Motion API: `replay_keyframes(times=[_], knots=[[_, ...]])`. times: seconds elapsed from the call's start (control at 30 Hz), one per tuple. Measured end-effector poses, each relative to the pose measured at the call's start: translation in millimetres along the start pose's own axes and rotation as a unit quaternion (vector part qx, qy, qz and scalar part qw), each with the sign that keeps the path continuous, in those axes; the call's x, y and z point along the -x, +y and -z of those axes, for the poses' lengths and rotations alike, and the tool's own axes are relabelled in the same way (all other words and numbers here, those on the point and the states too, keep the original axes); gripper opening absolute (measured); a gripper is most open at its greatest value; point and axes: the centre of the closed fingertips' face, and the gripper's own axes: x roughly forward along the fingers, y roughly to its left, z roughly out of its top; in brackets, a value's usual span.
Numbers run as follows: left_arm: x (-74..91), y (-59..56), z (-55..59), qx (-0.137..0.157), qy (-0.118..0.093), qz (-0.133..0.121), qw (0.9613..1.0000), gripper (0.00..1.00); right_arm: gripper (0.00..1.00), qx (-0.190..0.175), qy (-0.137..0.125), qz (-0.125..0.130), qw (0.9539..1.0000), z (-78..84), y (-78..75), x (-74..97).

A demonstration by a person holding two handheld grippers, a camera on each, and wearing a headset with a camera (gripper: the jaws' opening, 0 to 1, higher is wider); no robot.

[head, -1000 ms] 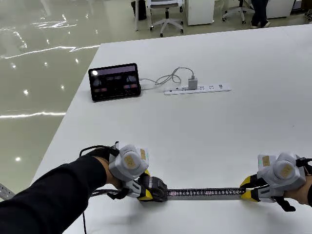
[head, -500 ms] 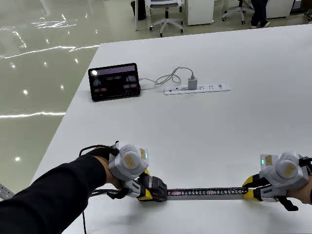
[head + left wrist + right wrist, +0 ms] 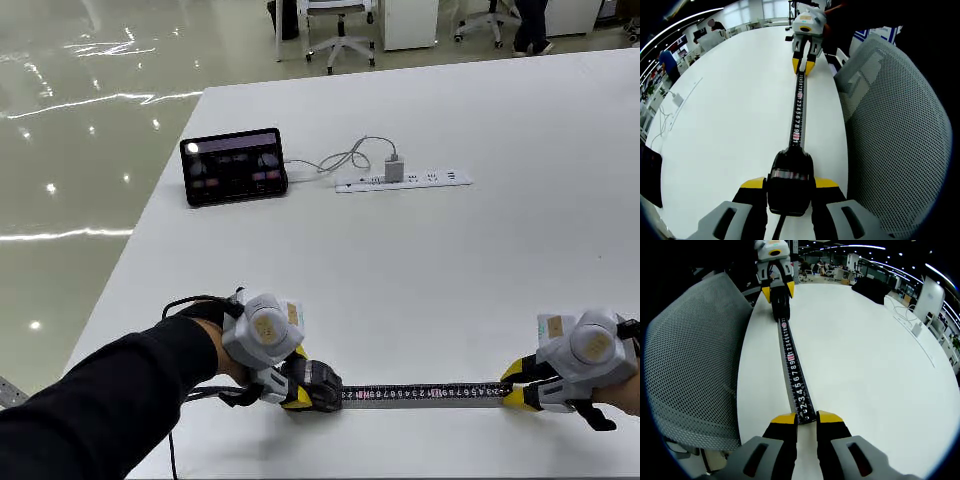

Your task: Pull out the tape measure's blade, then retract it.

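Along the near edge of the smooth white surface (image 3: 420,270), the left gripper (image 3: 302,386) has its yellow-tipped fingers (image 3: 753,183) clamped on the boxy black tape measure case (image 3: 790,180). From the case the flat black blade (image 3: 420,393), printed with pale numerals, lies straight along the surface to the right gripper (image 3: 513,384), whose fingers (image 3: 785,419) are closed on the blade's end. Farther back a dark rectangular tablet (image 3: 234,167) stands beside a slim white power strip (image 3: 405,182) with a looped cable (image 3: 340,160). Beyond lies a glossy floor (image 3: 80,120).
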Motion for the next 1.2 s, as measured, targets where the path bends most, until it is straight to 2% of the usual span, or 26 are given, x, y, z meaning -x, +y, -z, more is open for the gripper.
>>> replay_keyframes(times=[1.2], knots=[[-0.7,0.3,0.2,-0.002,0.0,0.002,1.0,0.3,0.09,-0.009,0.01,-0.001,0.9999,10.9,-3.8,8.9]])
